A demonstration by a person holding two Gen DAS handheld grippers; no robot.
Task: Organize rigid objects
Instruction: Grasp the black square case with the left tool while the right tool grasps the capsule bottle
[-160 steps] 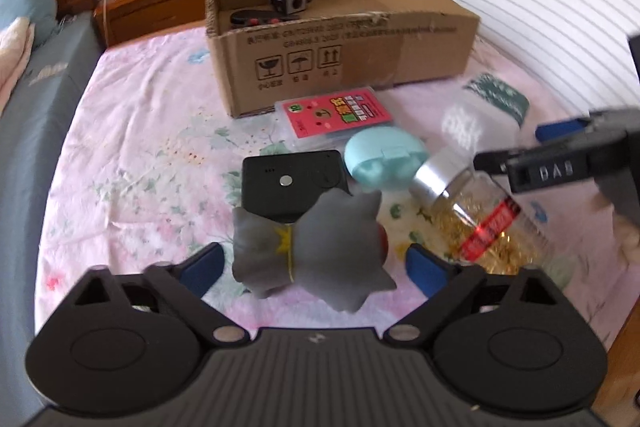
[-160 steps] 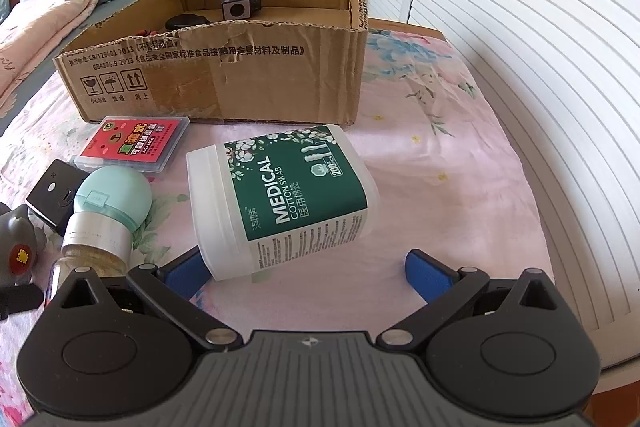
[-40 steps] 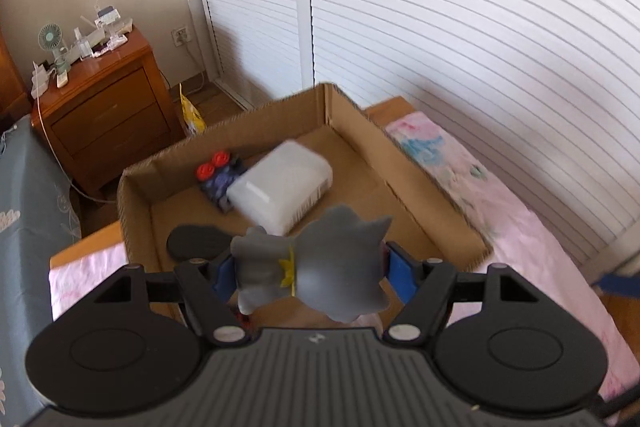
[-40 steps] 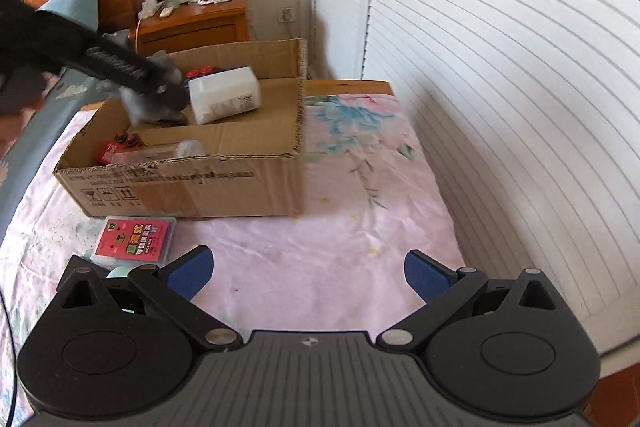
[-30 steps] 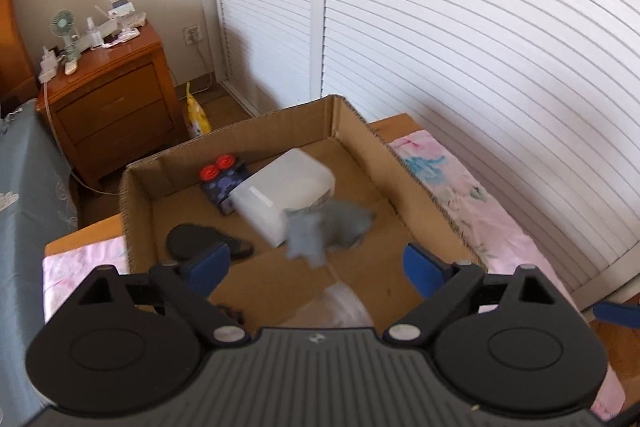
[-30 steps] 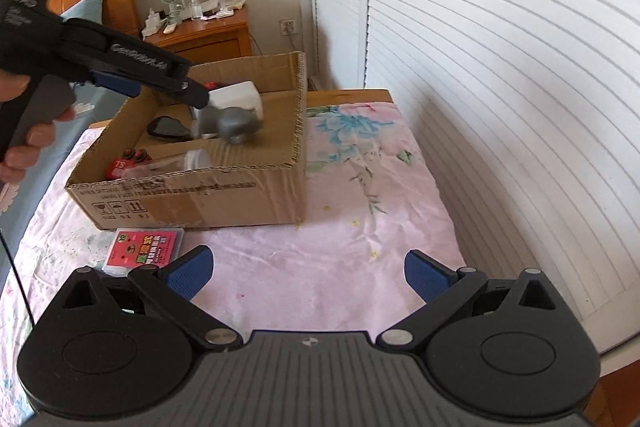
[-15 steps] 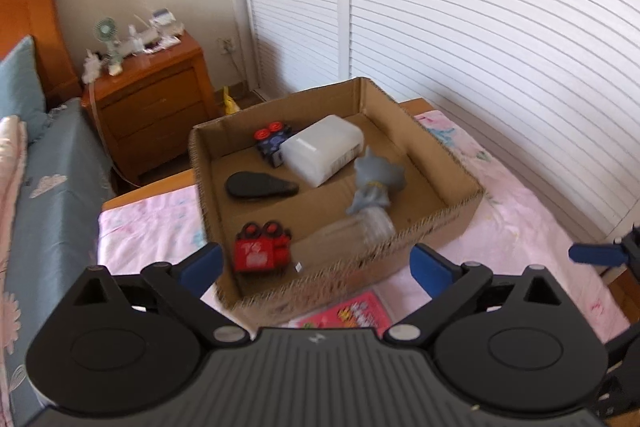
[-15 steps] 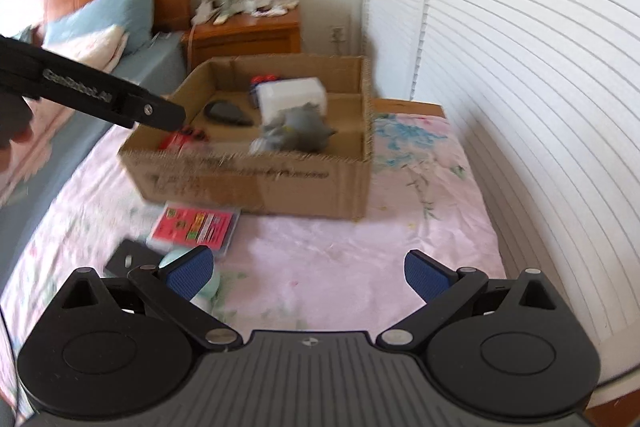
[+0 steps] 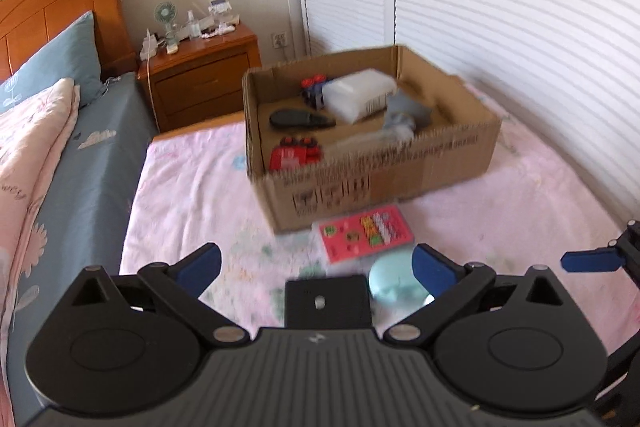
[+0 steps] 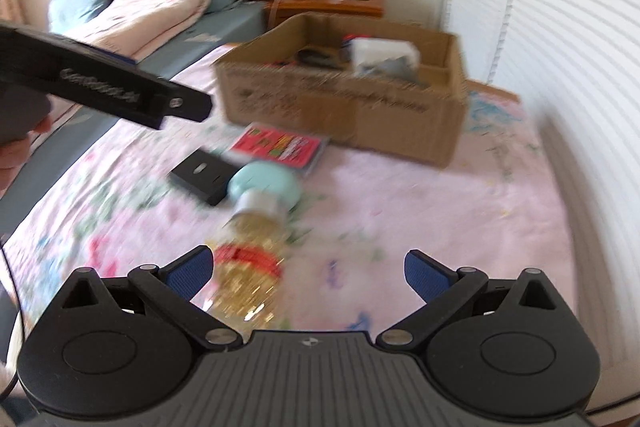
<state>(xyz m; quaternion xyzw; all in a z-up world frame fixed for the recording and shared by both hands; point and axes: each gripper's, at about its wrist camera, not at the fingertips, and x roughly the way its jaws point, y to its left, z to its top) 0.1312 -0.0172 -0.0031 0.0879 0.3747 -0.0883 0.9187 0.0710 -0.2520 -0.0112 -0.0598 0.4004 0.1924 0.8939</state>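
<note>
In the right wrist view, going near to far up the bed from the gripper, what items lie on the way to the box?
Clear bottle of golden contents → teal round case → red card pack → cardboard box. The black flat device lies left of the teal case at a similar depth, so it is left out.

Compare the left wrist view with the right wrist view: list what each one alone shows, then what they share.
Only the left wrist view shows the red toy low in the box. Only the right wrist view shows the clear bottle with the red label lying on the bedsheet. Both show the cardboard box, the red card case, the black flat device and the mint case.
</note>
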